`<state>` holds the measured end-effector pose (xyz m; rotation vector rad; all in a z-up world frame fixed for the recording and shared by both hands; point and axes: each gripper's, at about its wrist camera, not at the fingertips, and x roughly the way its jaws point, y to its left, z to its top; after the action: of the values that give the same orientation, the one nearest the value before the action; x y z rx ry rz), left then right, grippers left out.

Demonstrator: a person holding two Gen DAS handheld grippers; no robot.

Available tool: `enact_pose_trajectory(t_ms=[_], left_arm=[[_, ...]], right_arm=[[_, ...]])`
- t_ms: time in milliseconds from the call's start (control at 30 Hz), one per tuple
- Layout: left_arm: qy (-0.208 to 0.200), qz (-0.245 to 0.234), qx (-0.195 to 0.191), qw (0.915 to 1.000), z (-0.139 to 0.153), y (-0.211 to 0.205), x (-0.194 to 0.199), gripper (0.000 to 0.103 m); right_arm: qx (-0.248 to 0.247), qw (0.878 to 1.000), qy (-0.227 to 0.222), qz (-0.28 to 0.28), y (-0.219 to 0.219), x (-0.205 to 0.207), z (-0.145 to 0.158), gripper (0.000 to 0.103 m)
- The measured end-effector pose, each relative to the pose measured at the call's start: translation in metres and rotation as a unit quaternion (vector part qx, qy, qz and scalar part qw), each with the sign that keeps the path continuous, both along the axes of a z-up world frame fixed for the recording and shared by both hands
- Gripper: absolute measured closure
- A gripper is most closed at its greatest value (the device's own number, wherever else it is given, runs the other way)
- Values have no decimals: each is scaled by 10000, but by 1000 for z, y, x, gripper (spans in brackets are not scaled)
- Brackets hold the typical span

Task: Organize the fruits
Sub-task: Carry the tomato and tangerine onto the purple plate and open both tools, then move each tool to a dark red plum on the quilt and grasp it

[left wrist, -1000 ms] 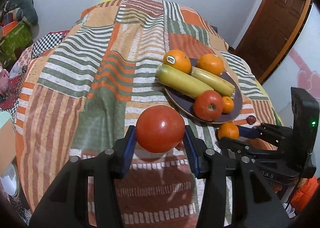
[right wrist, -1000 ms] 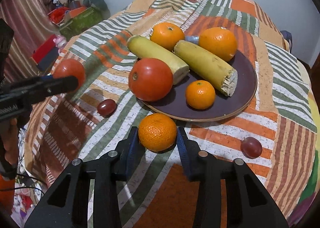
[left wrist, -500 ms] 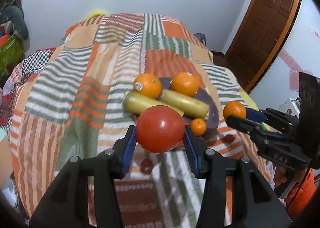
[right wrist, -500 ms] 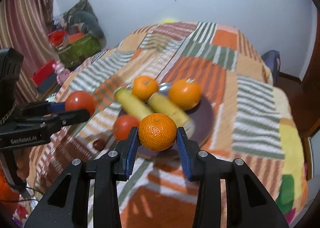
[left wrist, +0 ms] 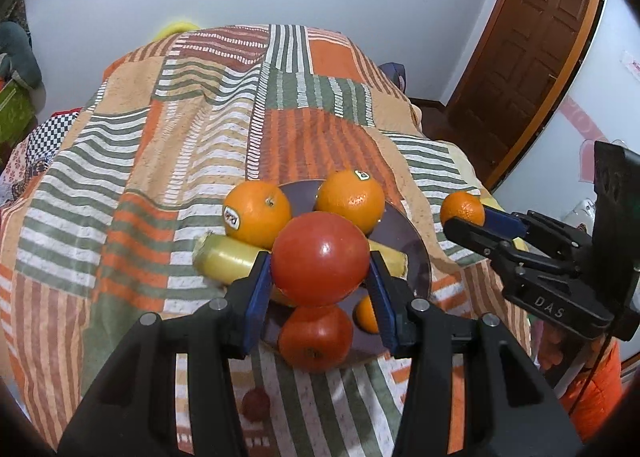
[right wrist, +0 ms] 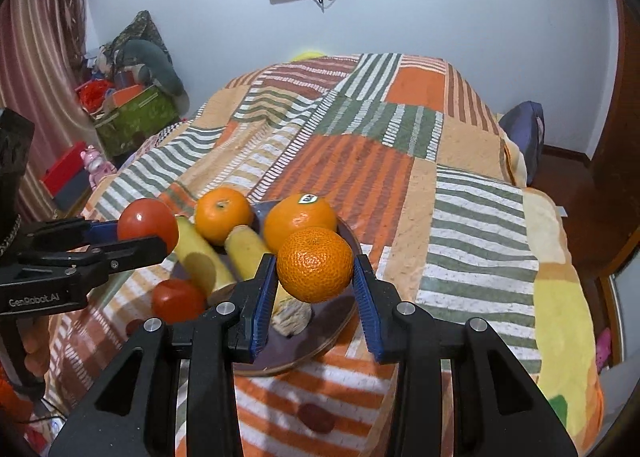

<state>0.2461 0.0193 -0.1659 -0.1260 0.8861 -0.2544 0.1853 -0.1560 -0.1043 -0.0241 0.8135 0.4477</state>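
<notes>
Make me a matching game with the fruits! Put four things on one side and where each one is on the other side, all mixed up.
Things:
1. big red tomato
2. mandarin
3. orange with a sticker on top
4. dark grape

Places:
A. on the striped cloth, off the plate
B. in the left gripper
C. on the plate
D. in the right gripper

Pairs: 1-B, 2-D, 3-C, 4-A
</notes>
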Motion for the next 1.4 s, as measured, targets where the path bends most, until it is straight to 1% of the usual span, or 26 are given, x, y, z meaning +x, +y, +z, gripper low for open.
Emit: enact_pose_trajectory(t_ms=[167,400,567,733,833,900,933,967,1000,1033,1067,1100,1167,1400], left_arm=[[105,5,54,9999,-11,-1,17,56],[276,71,48,9996,-27,3,38,56],[367,50,85,9993,-37,3,44,56],[318,-4,118,9994,-40,0,45,56],[307,-20,194,9993,-41,-3,46,56],[316,-14,217,9993,-41,-3,46,55],[317,-9,204,9993,-40,-3,46,53],[318,-12,171,9993,-40,-3,45,48],[311,-7,139,9994,-39,-2,45,45],[302,14,140,9994,-38,-2,44,39],[289,30,159,9994,-37,-3,43,36],[282,35,183,9994,-35,-3,41,36],[289,16,207,9994,-33,-4,39,35],[103,59,199,9997,-11,0,21,35]], right_arm=[[-9,9998,193,-24,1,15,-15,68],[-37,9991,432,-6,3,26,-32,68],[-63,9984,552,42,5,29,-41,68],[-127,9983,556,72,9,32,-43,68],[-61,9979,629,127,9,33,-43,67],[-49,9978,646,120,9,35,-44,67],[-54,9977,661,131,9,34,-44,67],[-58,9974,701,155,10,34,-44,67],[-56,9971,736,159,10,35,-44,67],[-49,9970,752,153,10,35,-44,65],[-46,9970,753,145,10,35,-43,60],[-43,9973,726,119,9,34,-41,53],[-26,9980,631,73,8,32,-36,49],[-29,9991,409,49,5,21,-15,49]])
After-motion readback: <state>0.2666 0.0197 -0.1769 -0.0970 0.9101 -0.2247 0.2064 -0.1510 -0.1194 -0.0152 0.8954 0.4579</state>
